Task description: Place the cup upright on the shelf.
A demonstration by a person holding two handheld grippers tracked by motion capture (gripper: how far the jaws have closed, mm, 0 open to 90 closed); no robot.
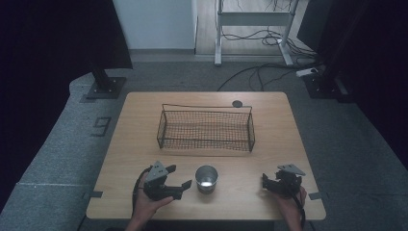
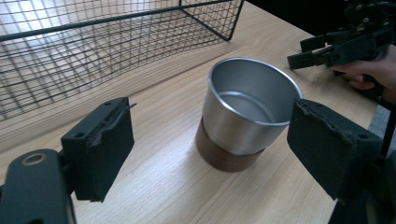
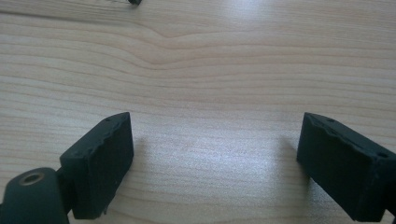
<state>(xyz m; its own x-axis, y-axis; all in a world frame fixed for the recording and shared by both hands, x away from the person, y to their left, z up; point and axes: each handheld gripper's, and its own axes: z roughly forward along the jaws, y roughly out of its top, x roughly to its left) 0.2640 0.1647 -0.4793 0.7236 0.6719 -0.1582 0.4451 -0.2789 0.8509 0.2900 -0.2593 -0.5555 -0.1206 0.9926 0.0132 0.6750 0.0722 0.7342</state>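
High view: a light wooden rectangular worktop (image 1: 269, 125) carries a black wire-mesh rectangular basket (image 1: 206, 127) at its middle, toward the far edge. A polished metal cup with a brown band round its base (image 1: 206, 179) stands upright on the near part of the worktop, in front of the basket and well apart from it. The left tool (image 1: 183, 185) is held in the person's left hand (image 1: 150, 202) just beside the cup on its left, pointing toward it; no contact with the cup can be seen. The right tool (image 1: 265, 180) is held in the right hand (image 1: 288, 202) near the right front of the worktop, well apart from the cup.

Left gripper view: the left tool (image 2: 210, 158) has its two black padded jaws standing wide apart. The cup (image 2: 245, 109) stands ahead of them, nearer the right-hand jaw, open side up and empty, its brown base (image 2: 224, 156) flat on the wood. The pads do not touch it. The basket (image 2: 102, 51) lies beyond at upper left; the right tool (image 2: 306, 53) shows at upper right.

Right gripper view: the right tool (image 3: 215, 161) has its jaws wide apart over bare wood grain, with nothing between them.
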